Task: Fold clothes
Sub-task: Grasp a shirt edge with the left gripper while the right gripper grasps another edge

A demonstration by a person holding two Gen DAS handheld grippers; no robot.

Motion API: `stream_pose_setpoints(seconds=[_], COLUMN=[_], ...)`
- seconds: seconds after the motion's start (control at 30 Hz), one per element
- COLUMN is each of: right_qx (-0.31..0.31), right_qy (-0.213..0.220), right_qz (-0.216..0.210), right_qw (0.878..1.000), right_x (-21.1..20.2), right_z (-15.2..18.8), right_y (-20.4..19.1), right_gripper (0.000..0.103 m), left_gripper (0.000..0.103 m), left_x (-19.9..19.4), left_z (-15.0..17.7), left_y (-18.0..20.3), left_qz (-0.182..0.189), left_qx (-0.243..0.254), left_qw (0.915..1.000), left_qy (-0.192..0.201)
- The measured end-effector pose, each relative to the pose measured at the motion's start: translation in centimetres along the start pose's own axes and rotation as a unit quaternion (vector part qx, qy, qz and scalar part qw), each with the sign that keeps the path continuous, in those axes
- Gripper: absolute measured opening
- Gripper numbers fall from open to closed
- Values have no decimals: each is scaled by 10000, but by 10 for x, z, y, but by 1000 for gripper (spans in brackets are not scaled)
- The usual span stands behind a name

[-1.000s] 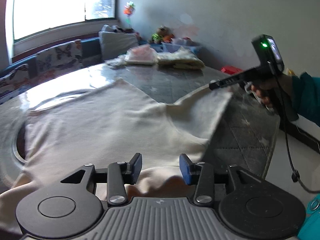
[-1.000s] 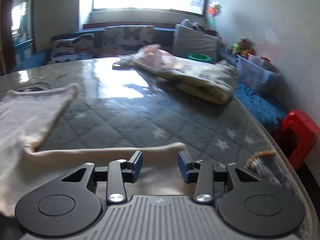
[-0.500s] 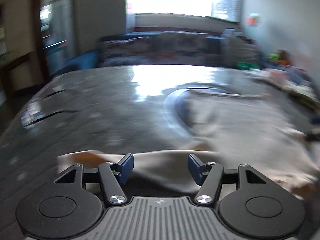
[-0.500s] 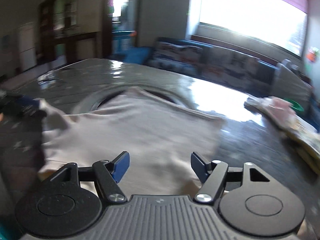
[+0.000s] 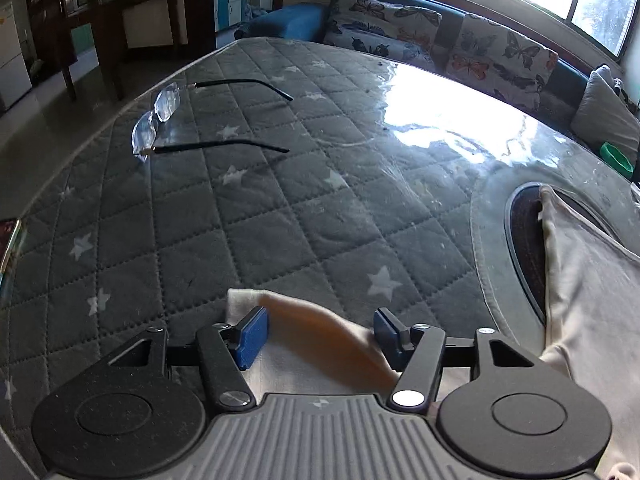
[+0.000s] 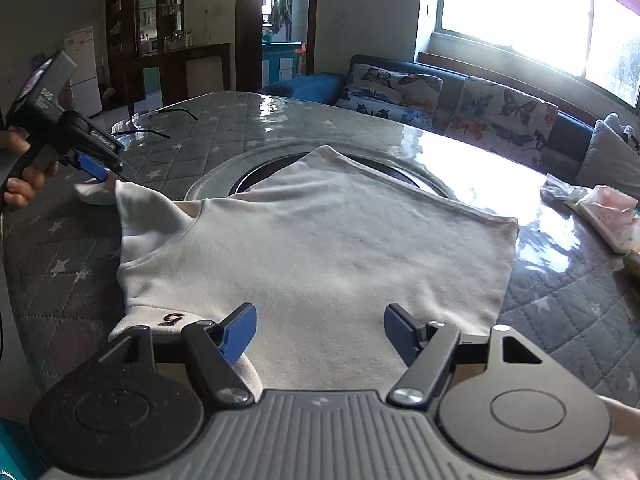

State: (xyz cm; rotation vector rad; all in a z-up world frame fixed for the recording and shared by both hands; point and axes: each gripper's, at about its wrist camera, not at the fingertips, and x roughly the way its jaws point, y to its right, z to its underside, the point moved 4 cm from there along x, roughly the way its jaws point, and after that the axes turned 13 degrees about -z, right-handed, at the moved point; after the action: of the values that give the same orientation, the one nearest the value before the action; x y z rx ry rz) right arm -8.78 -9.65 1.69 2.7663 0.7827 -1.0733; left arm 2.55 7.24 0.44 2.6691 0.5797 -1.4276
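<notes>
— Where is the cream shirt [image 6: 320, 248] being seen, relative to the two tongs?

— It is being spread flat on the quilted table cover [image 5: 240, 208], directly ahead of the right gripper [image 6: 320, 330] and also under it. The jaws of this gripper are being held wide apart, with only cloth lying between them; nothing is being clamped. A sleeve end [image 5: 316, 332] is lying between the fingers of the left gripper [image 5: 320, 332], which are also being kept apart and are not pressing on it. In the right wrist view the left gripper [image 6: 94, 166] is being seen far to the left, just at the tip of that sleeve [image 6: 100, 194].

— Which way is the garment pointing?

— The long axis is running away from the right gripper. The collar with a dark mark [image 6: 172, 319] is lying close to the left finger of this gripper, and the hem is lying at the far end, partly over a dark round opening [image 6: 256, 178] in the cover. The sleeve is stretching out to the left, toward the other gripper.

— What is being hidden or cut off?

— The near part of the shirt is being covered by the body of the right gripper. In the left wrist view only a strip of the shirt [image 5: 584, 280] is being shown at the right edge. The spectacles [image 5: 160, 116] are lying well beyond the left gripper, to its left.
</notes>
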Motion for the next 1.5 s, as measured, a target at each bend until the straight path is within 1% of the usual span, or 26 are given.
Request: stream_pose_setpoints(seconds=[0.03,0.07,0.1,0.13,0.2,0.23,0.3,0.37,0.4,0.47,0.5,0.53,0.57,0.6,0.67,0.77,0.83,0.9,0.93,1.03,1.07,1.1,1.13,1.2,1.33,1.5], right_qx=[8,5,-4,-13,-13,-6,4,24,35,56,58,60,62,62,36,-25,-86,-170,-220,-410,-514,-644,-737,-958,-1182,-1147], right_qy=[2,0,-6,-11,-10,-7,-1,3,5,9,7,5,3,-1,-12,-13,-11,-6,-15,-118,-166,-216,-237,-277,-316,-329], right_qz=[-15,-21,-20,-19,-34,-49,-50,-40,-26,-13,-10,-8,-5,-6,-24,-38,-53,-97,-160,-410,-484,-561,-621,-802,-1058,-1369], right_qw=[10000,10000,10000,10000,10000,10000,10000,10000,10000,10000,10000,10000,10000,10000,10000,10000,9999,9998,9996,9982,9974,9961,9951,9918,9868,9834], right_x=[0,0,1,2,3,3,4,4,4,4,4,3,3,3,4,4,4,4,5,11,15,19,21,28,43,75], right_z=[1,1,2,2,3,3,4,4,4,4,5,5,5,5,4,1,-3,-9,-13,-26,-31,-35,-39,-51,-71,-93], right_y=[0,0,0,-1,-1,-2,-2,-1,-1,0,0,0,0,0,-1,-3,-5,-9,-11,-23,-29,-36,-42,-57,-79,-106], right_gripper=[73,73,73,74,74,74,75,76,76,76,77,77,77,78,79,79,79,78,78,72,71,68,67,64,57,50], left_gripper=[46,41,28,19,9,6,4,4,4,4,4,4,4,4,4,6,13,16,21,29,33,42,48,52,52,52], left_x=[1,1,2,2,2,1,-6,-22,-33,-56,-64,-69,-73,-71,-60,-43,-38,-35,-35,-30,-28,-25,-24,-20,-9,10], left_z=[-2,-4,-6,-9,-11,-13,-19,-23,-23,-21,-17,-12,-6,-1,8,14,15,15,14,10,6,3,0,-6,-18,-33], left_y=[1,1,1,1,-1,-3,-6,-11,-15,-24,-28,-32,-36,-39,-44,-50,-52,-52,-49,-38,-35,-32,-30,-30,-39,-55], left_qz=[-30,-49,-41,-8,162,272,516,908,1181,1675,1820,1962,2051,2021,1854,1602,1463,1473,1444,1393,1326,1250,1169,1043,1027,932], left_qx=[9,13,3,-19,-108,-166,-291,-435,-503,-611,-599,-575,-526,-449,-350,-397,-447,-460,-434,-370,-343,-330,-340,-394,-652,-949], left_qw=[10000,10000,10000,10000,9998,9994,9974,9908,9842,9670,9609,9562,9531,9551,9650,9749,9786,9795,9806,9834,9850,9863,9871,9887,9890,9896], left_qy=[-5,-7,-6,-14,16,99,421,903,1221,1819,1999,2095,2161,2118,1821,1493,1377,1294,1254,1102,1053,1027,1040,1006,837,541])
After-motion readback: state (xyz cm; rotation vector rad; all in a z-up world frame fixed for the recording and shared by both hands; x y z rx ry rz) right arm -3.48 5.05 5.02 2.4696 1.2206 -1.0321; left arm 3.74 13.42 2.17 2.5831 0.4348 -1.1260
